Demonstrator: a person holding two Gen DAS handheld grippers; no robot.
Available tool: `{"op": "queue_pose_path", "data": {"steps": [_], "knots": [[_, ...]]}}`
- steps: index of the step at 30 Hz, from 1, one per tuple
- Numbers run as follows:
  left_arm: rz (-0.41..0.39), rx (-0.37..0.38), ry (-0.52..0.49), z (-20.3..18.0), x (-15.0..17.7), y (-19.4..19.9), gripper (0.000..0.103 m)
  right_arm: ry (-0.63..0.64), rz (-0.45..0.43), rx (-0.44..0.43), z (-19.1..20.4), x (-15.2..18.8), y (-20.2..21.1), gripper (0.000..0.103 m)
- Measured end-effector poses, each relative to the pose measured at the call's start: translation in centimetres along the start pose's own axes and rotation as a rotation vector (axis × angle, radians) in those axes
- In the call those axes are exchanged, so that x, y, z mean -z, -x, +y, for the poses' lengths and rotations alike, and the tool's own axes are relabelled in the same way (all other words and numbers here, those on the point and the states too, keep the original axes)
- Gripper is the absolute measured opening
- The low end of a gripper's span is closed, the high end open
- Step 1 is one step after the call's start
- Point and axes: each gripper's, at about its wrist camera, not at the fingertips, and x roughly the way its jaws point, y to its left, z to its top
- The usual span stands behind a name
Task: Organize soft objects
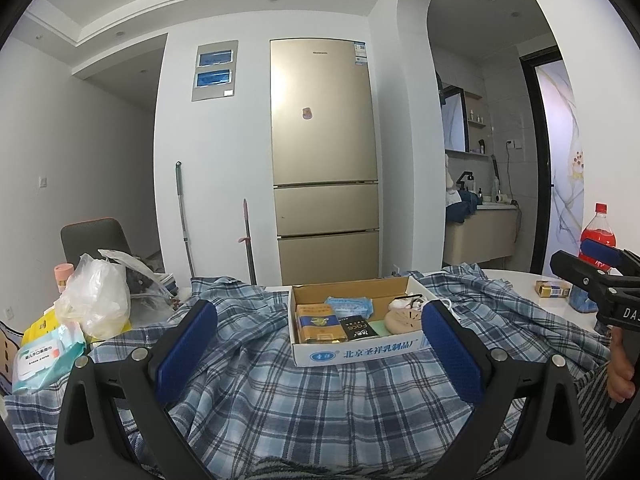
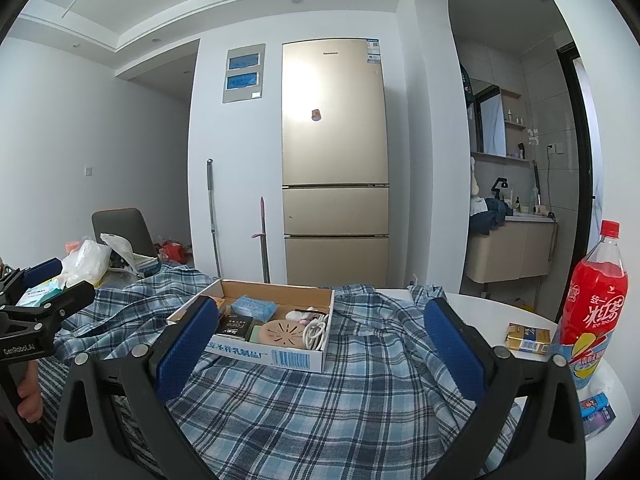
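A blue plaid shirt lies crumpled across the white table; it also shows in the right wrist view. A striped grey cloth lies at its near edge. My left gripper is open and empty, hovering above the shirt, its blue pads wide apart. My right gripper is open and empty above the shirt too. Each gripper shows at the side of the other's view: the right one and the left one.
An open cardboard box of small items sits on the shirt, also in the right wrist view. A red drink bottle, a cigarette pack, a wipes pack and a plastic bag stand around. A fridge stands behind.
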Motion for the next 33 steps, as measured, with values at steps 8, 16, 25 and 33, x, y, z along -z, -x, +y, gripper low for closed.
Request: {"op": "queue_pose_path", "data": {"steps": [8, 16, 25, 33], "knots": [[0.000, -0.005, -0.002, -0.02, 0.02, 0.04, 0.103, 0.010, 0.004, 0.016, -0.28, -0.38, 0.06, 0.103], [0.002, -0.005, -0.001, -0.02, 0.09, -0.01, 0.103, 0.011, 0.003, 0.018, -0.18, -0.27, 0.03, 0.103], [0.007, -0.010, -0.003, 0.32, -0.21, -0.12, 0.103, 0.013, 0.002, 0.019, -0.17, -0.20, 0.09, 0.103], [0.009, -0.018, -0.003, 0.48, -0.39, -0.22, 0.103, 0.016, -0.003, 0.021, -0.34, -0.34, 0.18, 0.103]]}}
